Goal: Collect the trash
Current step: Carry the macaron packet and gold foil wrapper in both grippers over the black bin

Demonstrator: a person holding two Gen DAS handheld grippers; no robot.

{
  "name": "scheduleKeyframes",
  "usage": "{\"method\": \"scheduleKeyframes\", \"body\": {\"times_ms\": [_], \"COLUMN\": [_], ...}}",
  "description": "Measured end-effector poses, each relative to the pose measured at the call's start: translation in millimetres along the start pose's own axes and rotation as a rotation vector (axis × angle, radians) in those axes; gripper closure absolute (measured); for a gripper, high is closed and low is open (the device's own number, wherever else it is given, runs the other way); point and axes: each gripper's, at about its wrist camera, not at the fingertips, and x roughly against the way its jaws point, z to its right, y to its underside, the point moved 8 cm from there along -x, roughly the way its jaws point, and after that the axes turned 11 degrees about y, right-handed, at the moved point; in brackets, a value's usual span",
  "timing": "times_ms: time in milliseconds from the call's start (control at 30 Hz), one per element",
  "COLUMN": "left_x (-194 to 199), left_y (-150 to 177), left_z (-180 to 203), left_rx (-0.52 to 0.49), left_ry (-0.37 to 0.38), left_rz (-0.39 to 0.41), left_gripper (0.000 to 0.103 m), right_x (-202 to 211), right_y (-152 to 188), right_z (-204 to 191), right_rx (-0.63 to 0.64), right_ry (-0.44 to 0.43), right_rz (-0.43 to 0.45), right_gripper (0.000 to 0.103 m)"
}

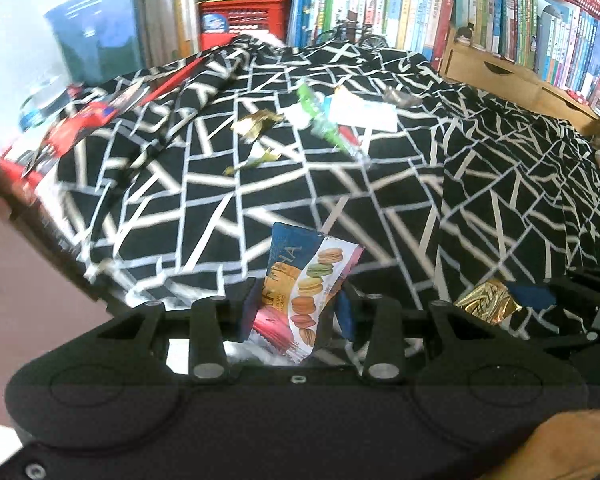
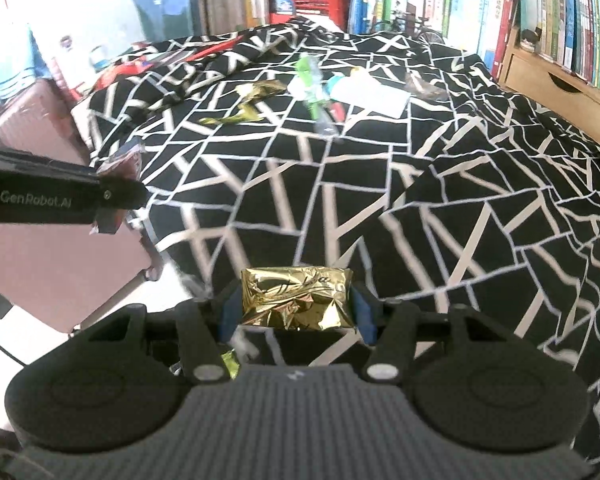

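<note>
Looking along the left gripper (image 1: 300,304), a macaron wrapper (image 1: 306,292) is seen clamped upright between the blue-padded fingers (image 1: 250,304), at 6 o'clock over the black-and-white patterned cloth (image 1: 260,184). Pictured macarons and large gold letters are printed on it, but the word cannot be read in full. At 4 o'clock the right gripper (image 1: 520,300) is held level, closed on a gold foil wrapper (image 1: 488,300). Part of a hand (image 1: 572,440) is seen at 5 o'clock. More litter is spread at 12 o'clock: a green wrapper (image 1: 320,116), a white paper (image 1: 364,112) and gold foil scraps (image 1: 254,124). Bookshelves (image 1: 420,8) are ranged behind; their spine lettering is too small to read.

From the right wrist view, the gold foil wrapper (image 2: 296,298) is gripped crosswise between the right gripper's (image 2: 296,308) fingers at 6 o'clock. At 9 o'clock the left gripper (image 2: 116,196) is reached in sideways, marked "GenRobot.AI", its wrapper (image 2: 120,168) pinched beside a pink suitcase (image 2: 52,256).
</note>
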Motion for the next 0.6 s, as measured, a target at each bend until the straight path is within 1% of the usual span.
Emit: {"method": "scheduleKeyframes", "body": {"times_ms": [267,467,600], "left_x": [46.5,63.9,68.1], "left_y": [61.3,102.4,124.7], "left_z": [-15.5,-25.0,-31.6], "left_rx": [0.035,0.062,0.089], "left_ry": [-0.030,-0.042,-0.055], "left_rz": [-0.002,-0.022,-0.038], "left_gripper": [0.065,0.065,0.065], "right_x": [28.9,40.6,42.1], "right_y": [27.5,50.9,64.5], "right_z": [-29.6,-50.0,-63.0], "right_rx": [0.010,0.042,0.075], "right_ry": [-0.014,-0.028,-0.039], "right_rz": [0.018,0.013,-0.003], "right_gripper": [0.042,0.042,0.042]}}
